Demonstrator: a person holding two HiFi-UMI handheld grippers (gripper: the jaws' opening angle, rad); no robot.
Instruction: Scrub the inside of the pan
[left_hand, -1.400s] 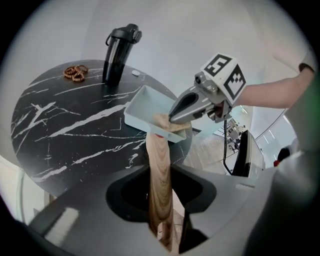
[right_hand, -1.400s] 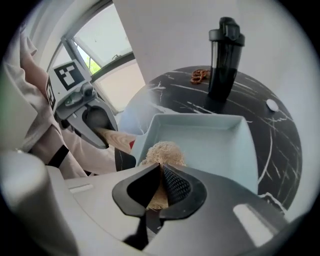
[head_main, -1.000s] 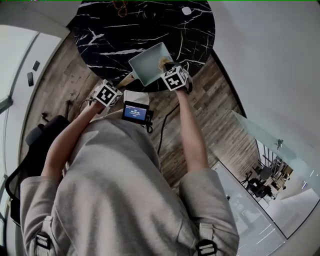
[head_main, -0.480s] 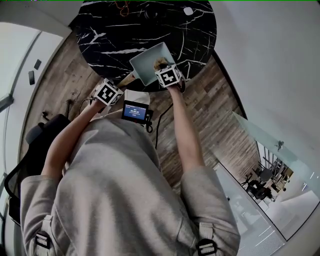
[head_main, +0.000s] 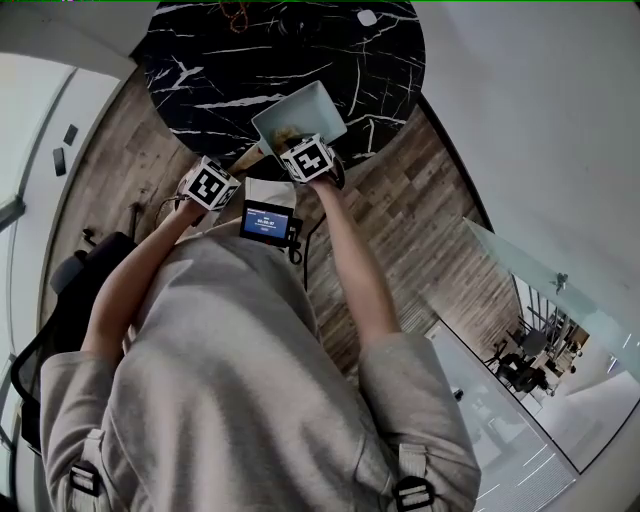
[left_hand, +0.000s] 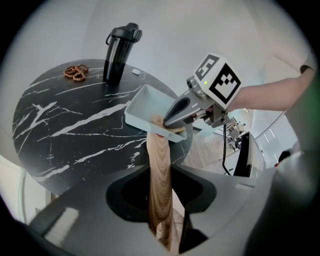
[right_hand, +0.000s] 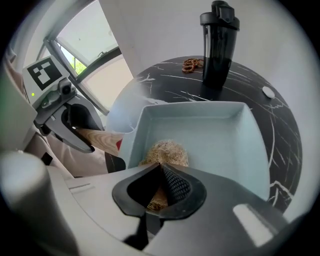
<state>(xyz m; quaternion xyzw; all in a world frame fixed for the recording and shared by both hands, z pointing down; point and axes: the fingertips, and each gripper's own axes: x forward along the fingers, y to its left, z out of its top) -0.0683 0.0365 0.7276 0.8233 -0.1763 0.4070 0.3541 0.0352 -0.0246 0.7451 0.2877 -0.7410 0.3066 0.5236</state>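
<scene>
Soft, even daylight all round, nothing harsh; in the head view the colours run grey and washed, and straight lines bow hard toward the edges; the dark worktop carries only a faint sheen; over in the right gripper view the window at upper left is blown out white, throwing a pale glare across the worktop's near side; the pan is evenly lit, with mild shade under its walls; the scrubber reads crisp while the right hand-held gripper smears out of focus; in the left gripper view a black vignette rings the frame; the handle blurs toward the lens, and the left hand-held gripper is soft too.
</scene>
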